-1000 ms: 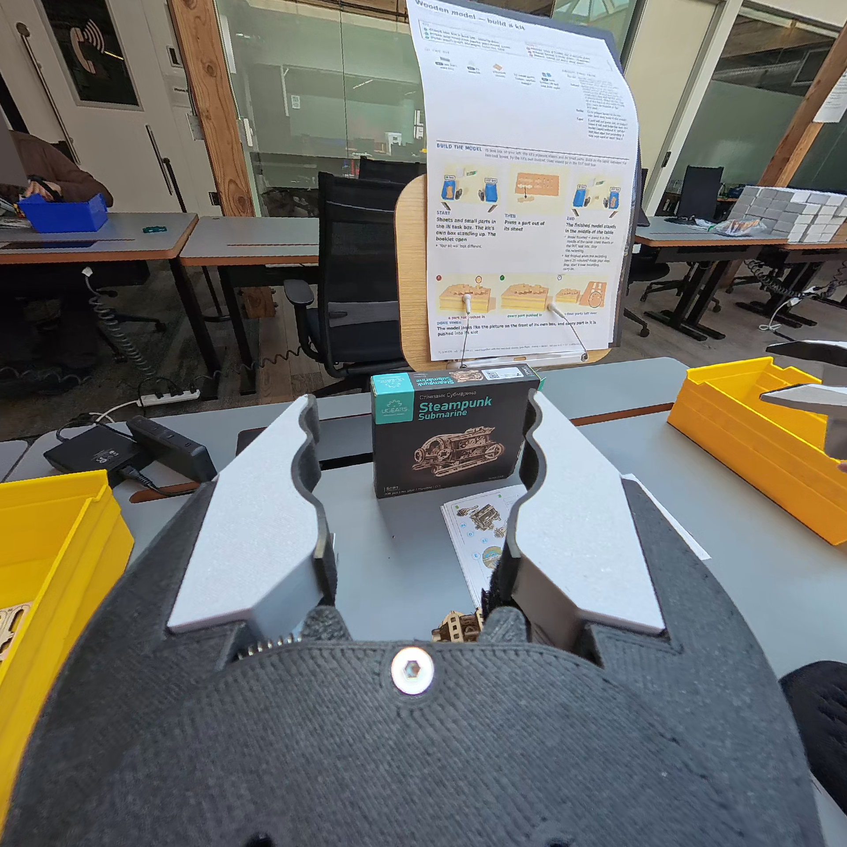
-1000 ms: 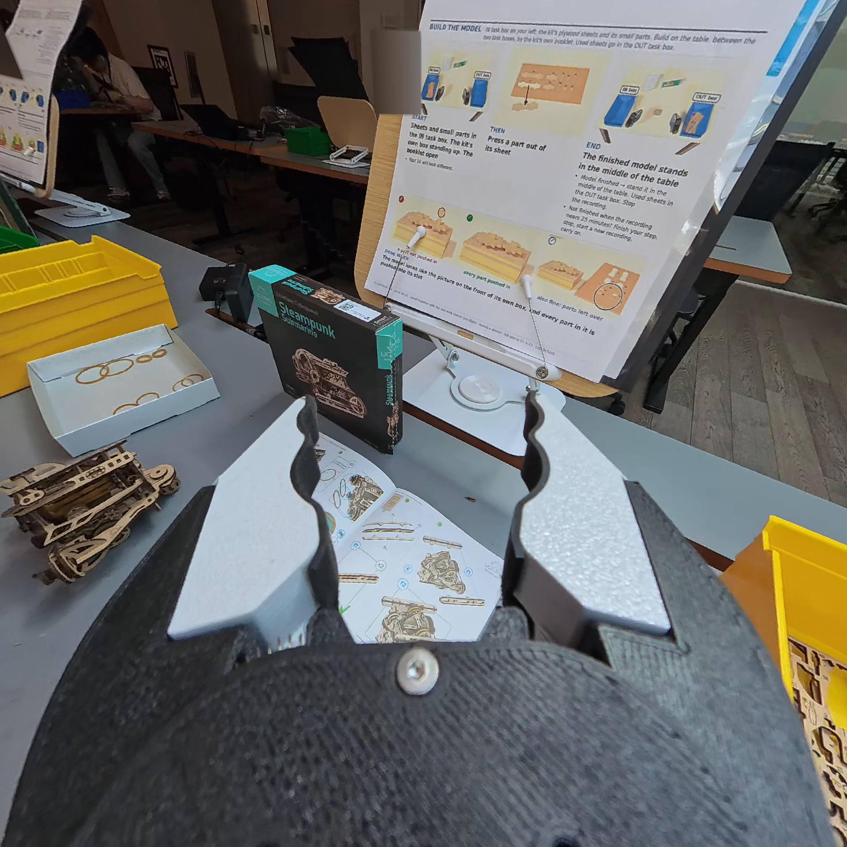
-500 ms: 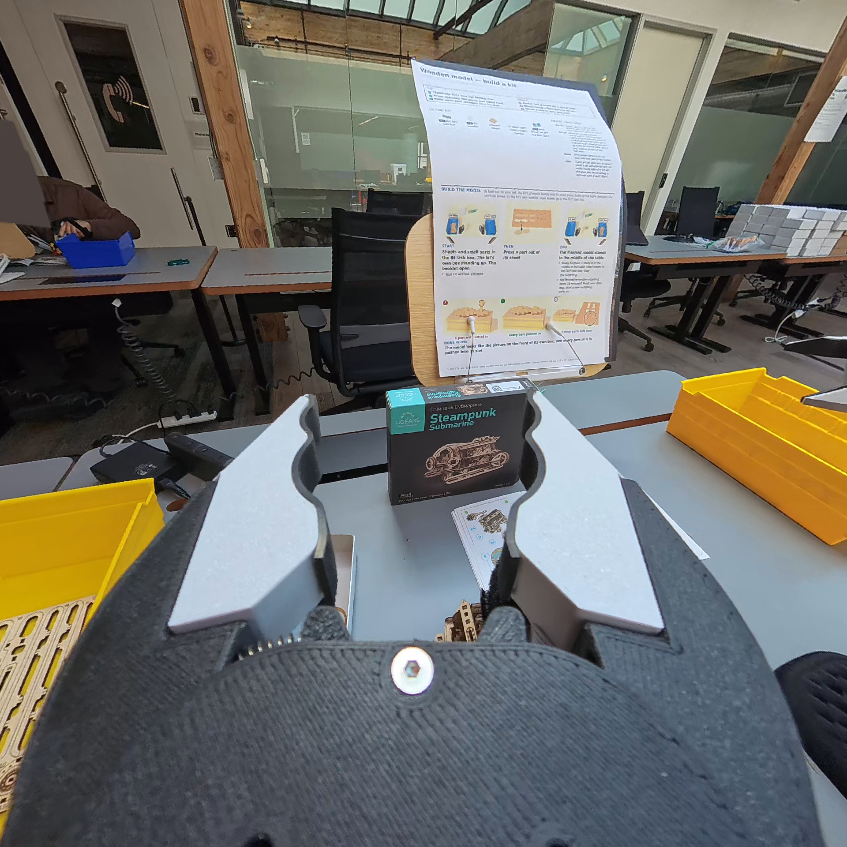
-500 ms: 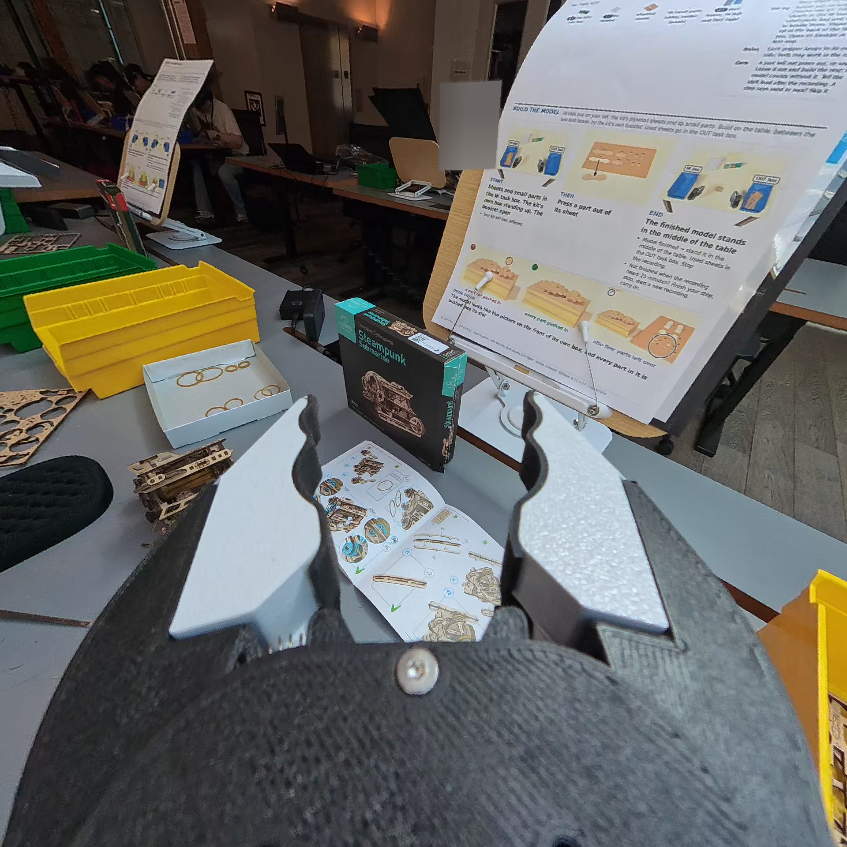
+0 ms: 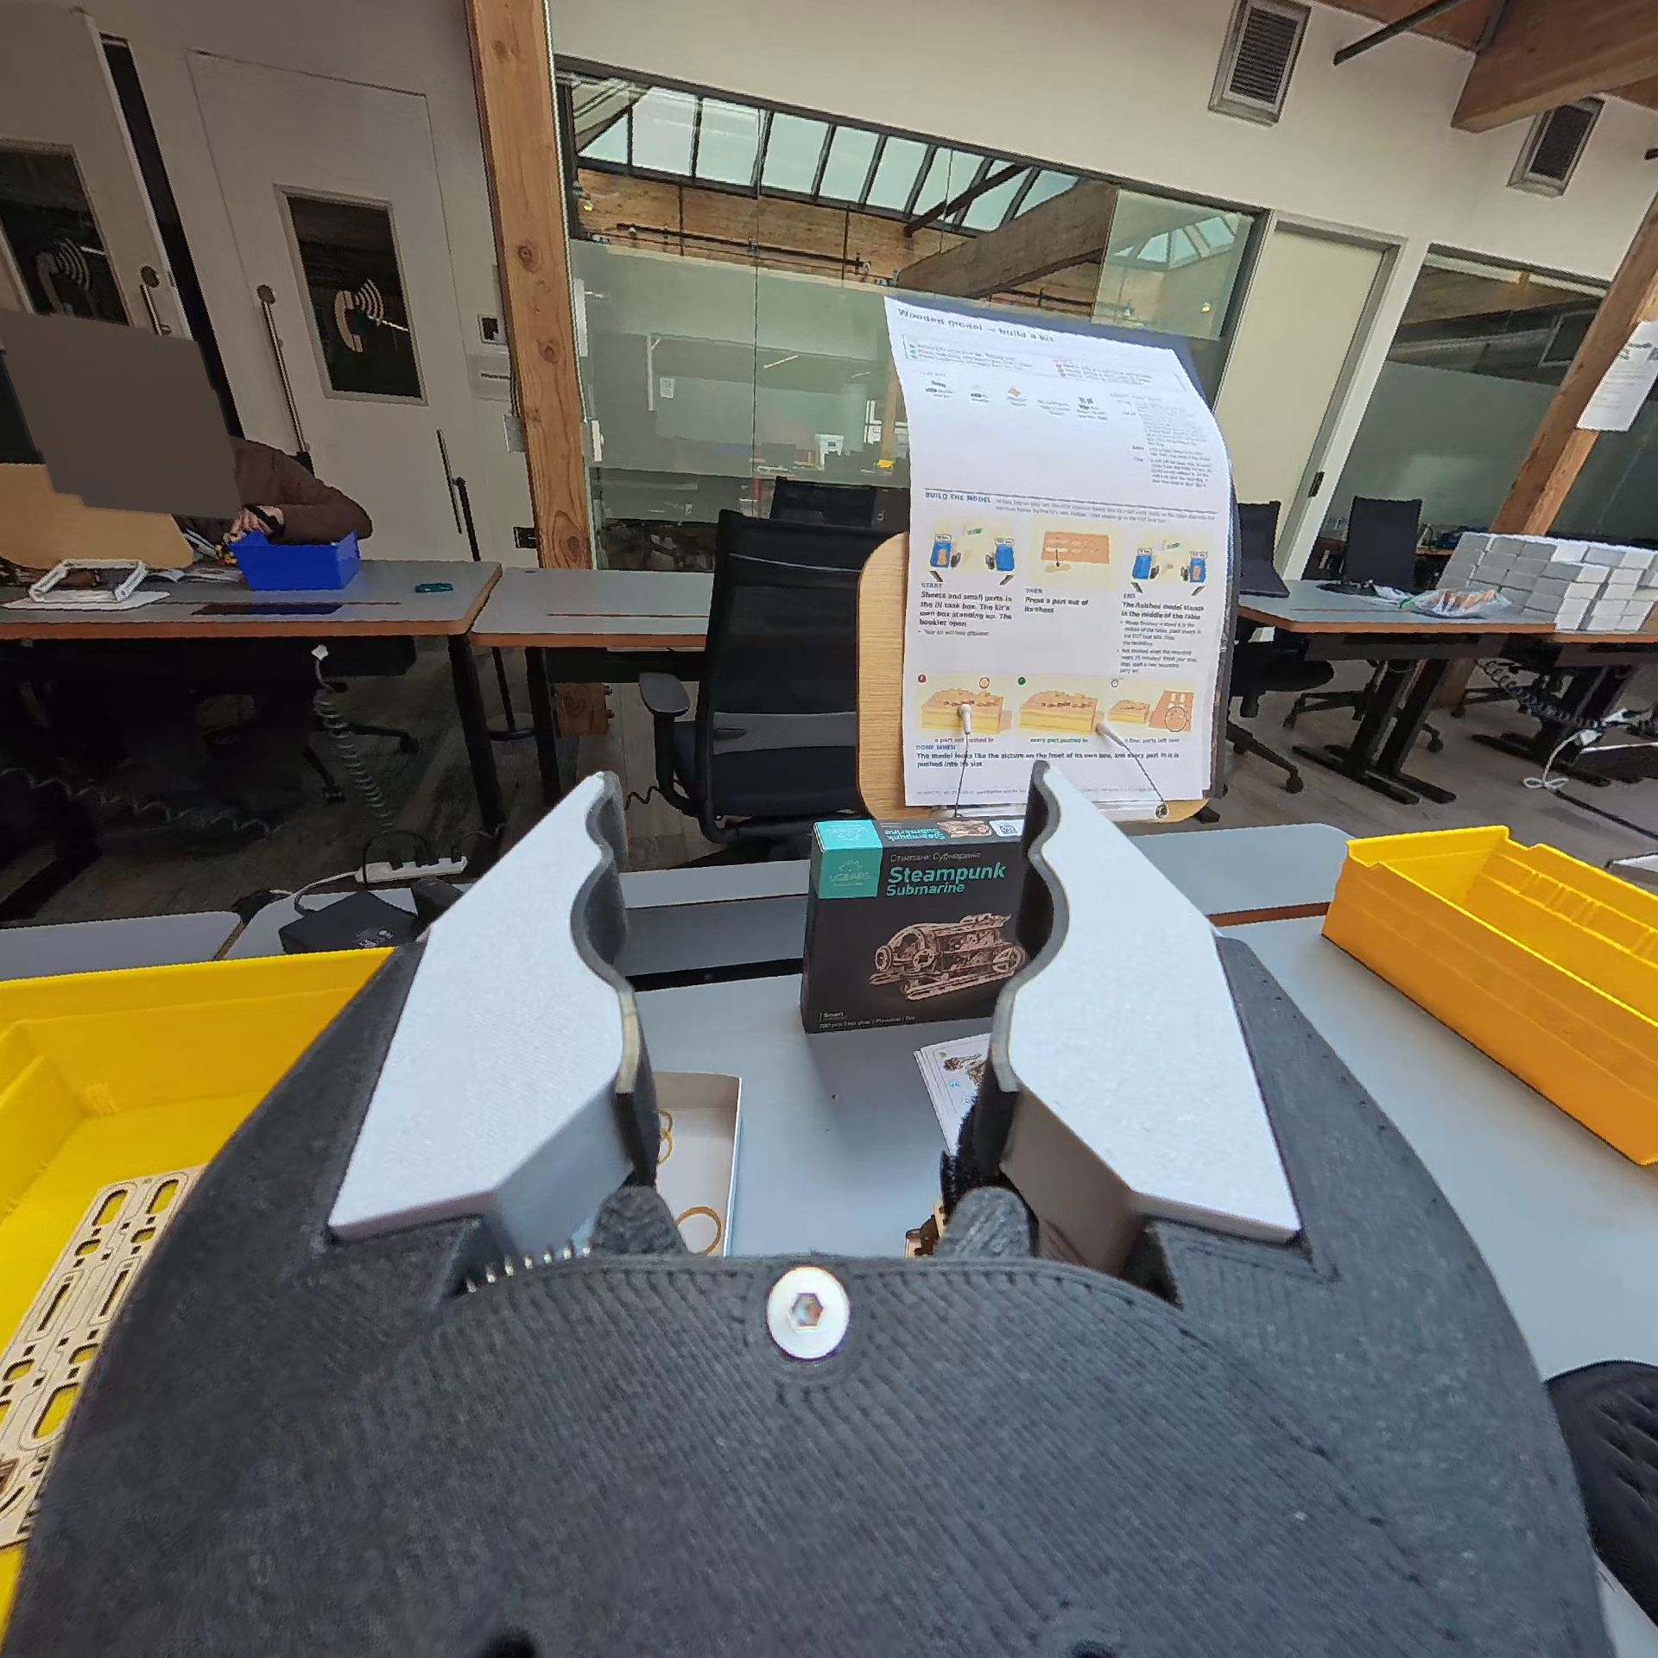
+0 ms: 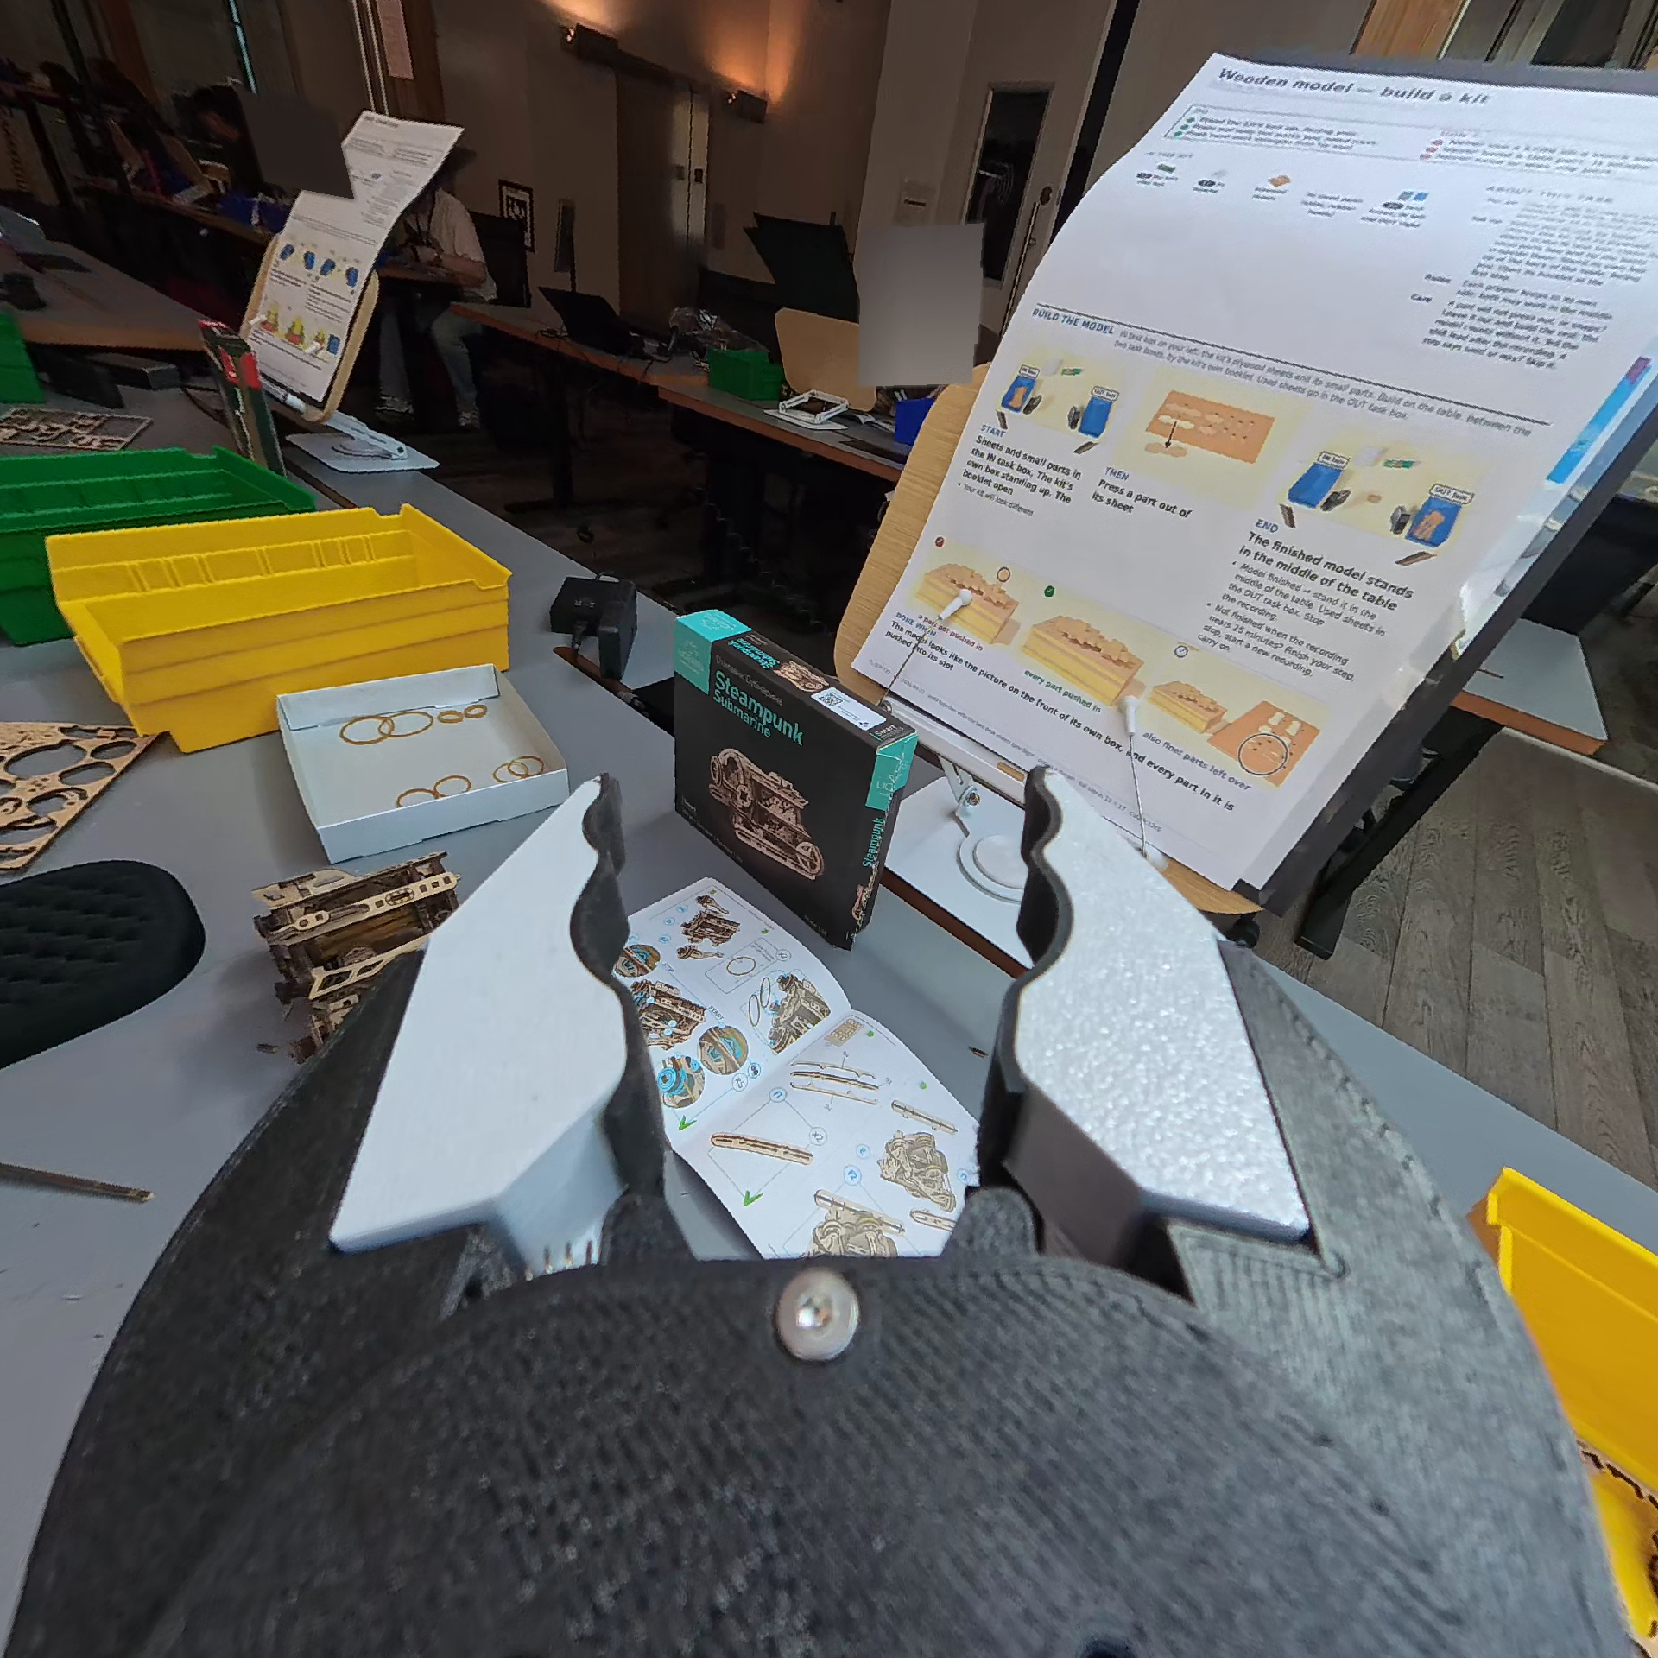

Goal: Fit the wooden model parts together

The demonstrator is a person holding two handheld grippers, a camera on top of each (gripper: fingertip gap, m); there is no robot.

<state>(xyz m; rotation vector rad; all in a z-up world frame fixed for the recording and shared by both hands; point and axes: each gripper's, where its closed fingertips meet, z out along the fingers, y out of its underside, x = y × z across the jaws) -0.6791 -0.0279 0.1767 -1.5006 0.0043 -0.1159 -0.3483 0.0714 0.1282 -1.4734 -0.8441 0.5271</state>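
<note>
Clearly both my grippers are spread wide with nothing between the fingers: my left gripper [image 5: 821,884] and my right gripper [image 6: 821,884] hang above the grey table [image 6: 179,1103]. From the left, a yellow bin [image 6: 269,610], a white tray [image 6: 422,763] of rubber bands, then the half-built wooden model [image 6: 350,933], long axis lying left-right. Next lies an open booklet [image 6: 789,1077]; behind it the black-and-teal kit box [image 6: 789,781] stands upright, printed face toward me, before a printed instruction sheet [image 6: 1256,502].
</note>
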